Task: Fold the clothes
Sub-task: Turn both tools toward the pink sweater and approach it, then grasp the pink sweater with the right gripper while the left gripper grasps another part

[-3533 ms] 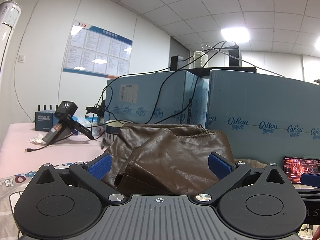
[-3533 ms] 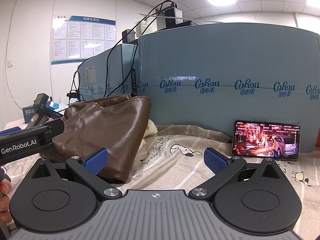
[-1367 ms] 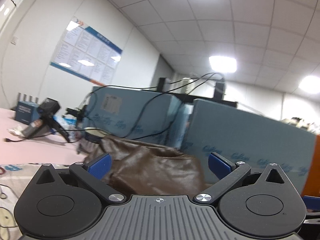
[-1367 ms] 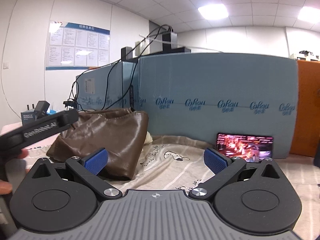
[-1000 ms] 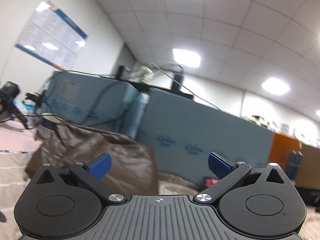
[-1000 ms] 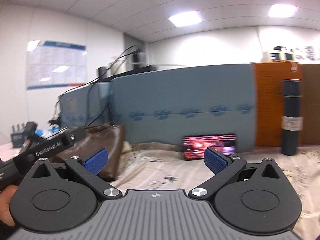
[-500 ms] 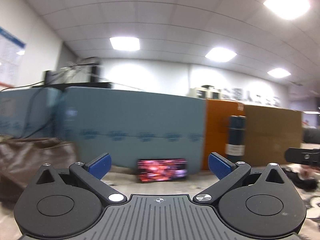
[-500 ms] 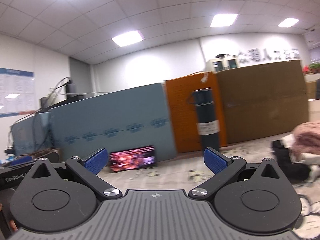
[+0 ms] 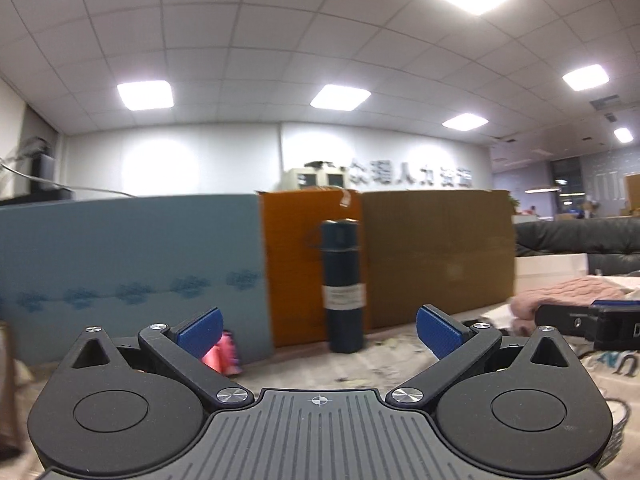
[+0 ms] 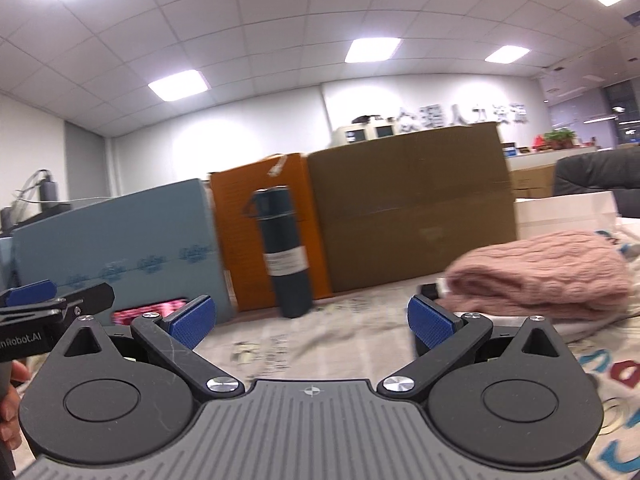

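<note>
A folded pink knit sweater (image 10: 540,276) lies on the printed cloth (image 10: 320,344) at the right, on top of white and dark clothes; it also shows in the left wrist view (image 9: 568,296). My right gripper (image 10: 310,326) is open and empty, its right pad close to the sweater's left end. My left gripper (image 9: 318,330) is open and empty, left of the right one, which crosses its view at the right edge. The brown leather garment shows only as a sliver at the far left (image 9: 8,392).
A dark blue flask (image 10: 286,256) stands in front of an orange box (image 10: 256,232) and a brown cardboard box (image 10: 412,208). A blue box (image 10: 116,248) stands at the left with a lit phone (image 10: 148,306) against it. A black sofa (image 9: 580,236) is at the far right.
Both grippers have swung right, away from the brown leather garment. The flask, the cardboard boxes and the pink sweater have come into view. Both stay open and empty.
</note>
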